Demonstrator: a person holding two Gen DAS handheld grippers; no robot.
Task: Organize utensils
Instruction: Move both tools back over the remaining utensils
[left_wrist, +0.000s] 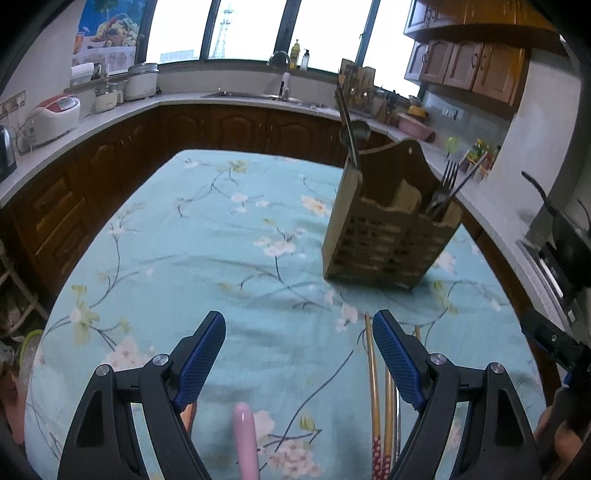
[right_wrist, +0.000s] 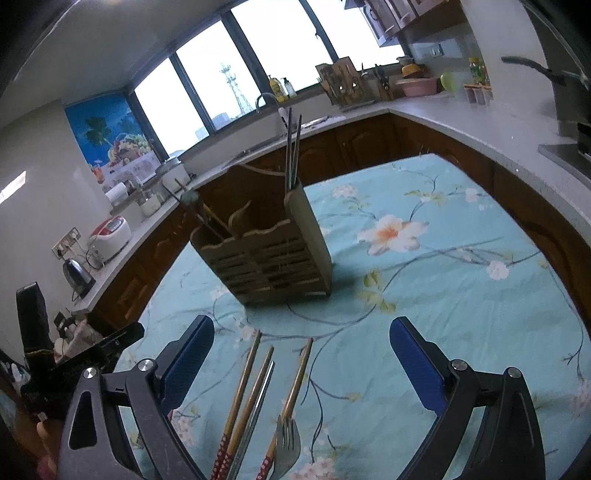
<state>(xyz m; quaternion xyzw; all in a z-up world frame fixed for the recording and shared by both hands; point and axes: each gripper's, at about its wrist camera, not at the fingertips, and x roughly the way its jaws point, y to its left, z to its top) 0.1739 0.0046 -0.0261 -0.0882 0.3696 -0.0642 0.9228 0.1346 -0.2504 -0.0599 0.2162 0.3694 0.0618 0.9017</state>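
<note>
While chopsticks (right_wrist: 243, 384) lie below, each hand-held gripper (left_wrist: 299, 354) (right_wrist: 301, 365) gapes wide, holding nothing.

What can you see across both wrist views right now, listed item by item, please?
Holder: one, wooden, upright on the table's far half, already holding a fork, a ladle and dark chopsticks.
Chopsticks: three, wooden with red patterned ends, flat on the cloth before the holder.
Metal stick: one, silver, beside the chopsticks.
Fork: one, metal, flat at the near edge.
Pink handle: one, near edge, the rest is hidden.
Tablecloth: one, teal with flowers.
Left gripper: blue pads, open, empty, above the cloth.
Right gripper: blue pads, open, empty, over the chopsticks.
</note>
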